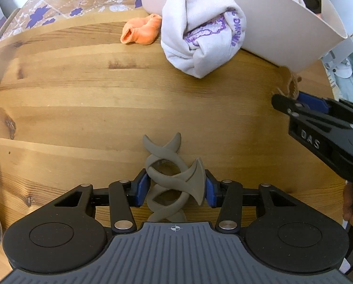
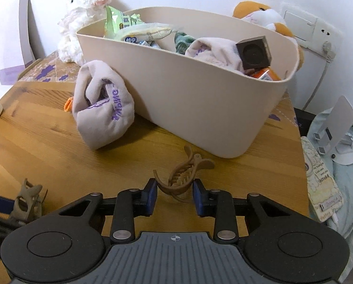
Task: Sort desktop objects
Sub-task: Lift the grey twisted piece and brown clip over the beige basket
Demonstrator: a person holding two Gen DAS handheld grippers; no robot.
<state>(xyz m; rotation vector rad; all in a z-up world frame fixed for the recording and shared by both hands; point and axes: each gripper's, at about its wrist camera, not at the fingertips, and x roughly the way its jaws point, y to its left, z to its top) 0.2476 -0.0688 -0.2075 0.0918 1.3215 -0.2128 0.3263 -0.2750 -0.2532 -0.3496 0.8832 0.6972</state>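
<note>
Right wrist view: my right gripper [image 2: 174, 196] seems clamped on the brown hair clip [image 2: 182, 177] at lower centre; I should lift straight, clearing the bin [image 2: 200, 108] rim.

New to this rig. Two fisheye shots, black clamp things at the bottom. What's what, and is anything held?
No robot arm here: a person carries a handheld two-finger gripper in each hand, with a camera on each looking forward along the fingers.

The left wrist view shows the left gripper, its jaws closed on a grey hair claw. The right gripper enters from that picture's right edge.

In the right wrist view, the right gripper's jaws are closed on a brown hair claw.

On the wooden table lie a rolled white sock, an orange sock and a beige bin already holding socks, snack packets and a dark cube.
</note>
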